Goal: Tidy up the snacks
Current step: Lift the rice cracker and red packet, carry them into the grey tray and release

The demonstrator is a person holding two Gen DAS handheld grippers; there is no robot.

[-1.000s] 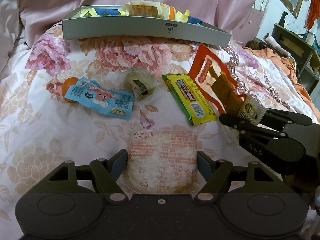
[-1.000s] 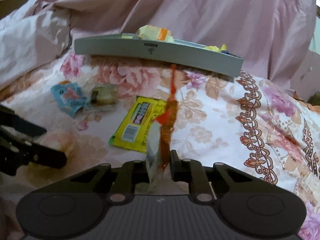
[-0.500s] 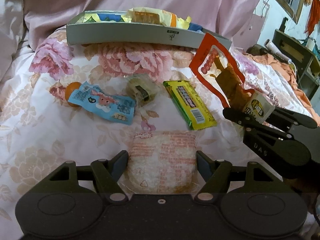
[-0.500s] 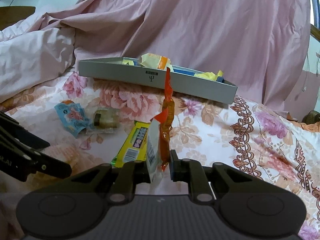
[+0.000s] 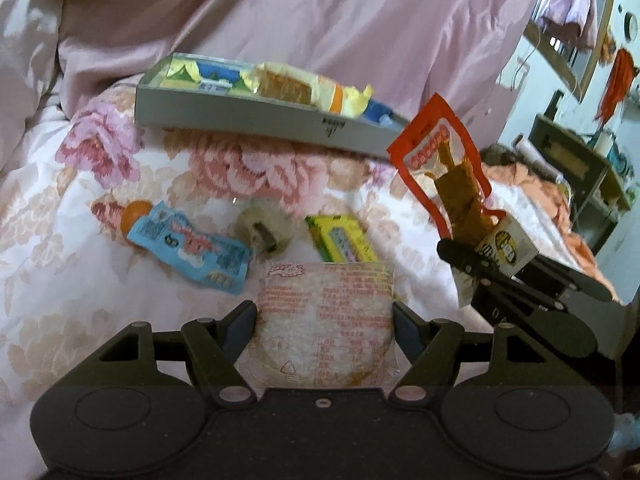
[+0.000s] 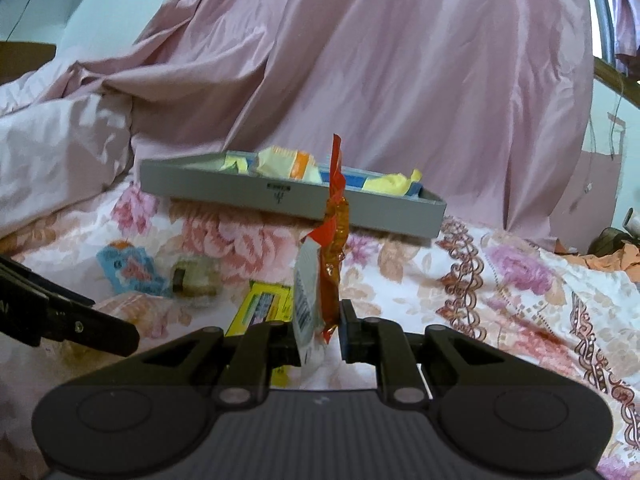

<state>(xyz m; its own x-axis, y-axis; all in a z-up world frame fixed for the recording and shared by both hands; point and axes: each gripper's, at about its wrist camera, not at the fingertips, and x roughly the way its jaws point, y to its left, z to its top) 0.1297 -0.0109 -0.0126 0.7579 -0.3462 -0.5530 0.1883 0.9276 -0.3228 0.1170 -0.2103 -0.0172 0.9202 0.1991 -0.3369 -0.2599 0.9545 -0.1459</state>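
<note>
Left wrist view, left gripper (image 5: pixel 324 318): jaws are spread wide on either side of a clear rice-cracker packet (image 5: pixel 326 322); whether the pads touch it cannot be told, so no firm grasp is read.
Left wrist view, loose snacks: a blue pouch (image 5: pixel 192 250), a small round wrapped sweet (image 5: pixel 262 230) and a yellow-green bar (image 5: pixel 340 238) are seen lying on the floral bedspread (image 5: pixel 80 300), between the gripper and the tray.
Left wrist view, grey tray (image 5: pixel 256 124): it is set at the far edge of the bedspread, against the pink quilt, already partly filled.
Left wrist view, right gripper (image 5: pixel 486 262): it is seen at right, raised, with a red pouch (image 5: pixel 444 172).
Right wrist view, right gripper (image 6: pixel 320 330): it is clenched on the lower end of the red pouch (image 6: pixel 334 240), which is held edge-on with its long axis upright.
Right wrist view, deciding relation: the grey tray (image 6: pixel 288 196) lies straight ahead beyond the pouch tip; the right gripper is judged nearer delivery than the left.
</note>
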